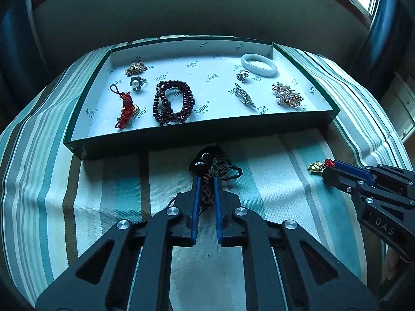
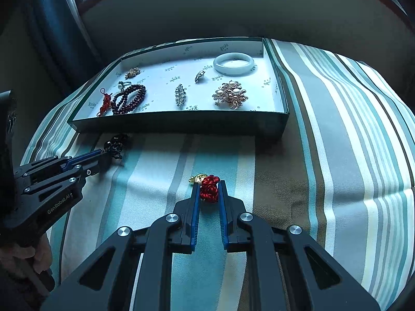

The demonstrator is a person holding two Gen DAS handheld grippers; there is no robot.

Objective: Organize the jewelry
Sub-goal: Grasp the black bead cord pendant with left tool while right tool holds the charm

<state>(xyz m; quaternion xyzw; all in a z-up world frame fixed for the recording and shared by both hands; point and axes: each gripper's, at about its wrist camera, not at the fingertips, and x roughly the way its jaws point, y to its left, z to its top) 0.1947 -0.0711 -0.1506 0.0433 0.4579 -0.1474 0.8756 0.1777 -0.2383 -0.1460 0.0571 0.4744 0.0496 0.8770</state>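
the left gripper (image 1: 206, 178) is pressed together on a dark braided cord charm (image 1: 210, 171), which lies on the striped cloth (image 1: 272, 181) just in front of the near wall of the tray (image 1: 181, 140), toward that wall's left half. the charm's dark bead end points at the tray; whether it touches the wall cannot be told.

the right gripper (image 2: 209, 185) is pinching a red knotted charm (image 2: 209, 188) with a small gold pendant (image 2: 198, 178) at its far end. this charm rests on the cloth, apart from the tray's near wall, below the tray's right half.

the tray is a shallow dark-walled box with a white printed lining. contents:
- far right corner: white bangle (image 1: 258, 64).
- near right corner: pearl and crystal brooch (image 1: 288, 95).
- centre right: long crystal clip (image 1: 245, 95), with a small crystal piece (image 1: 242, 75) beyond it.
- centre left: dark red bead bracelet (image 1: 173, 102), coiled.
- near left corner: red knotted cord (image 1: 124, 108).
- far left: gold filigree brooch (image 1: 135, 68), with a pearl flower ring (image 1: 136, 83) just in front of it.

a hand (image 2: 39, 256) grips the left gripper's handle.
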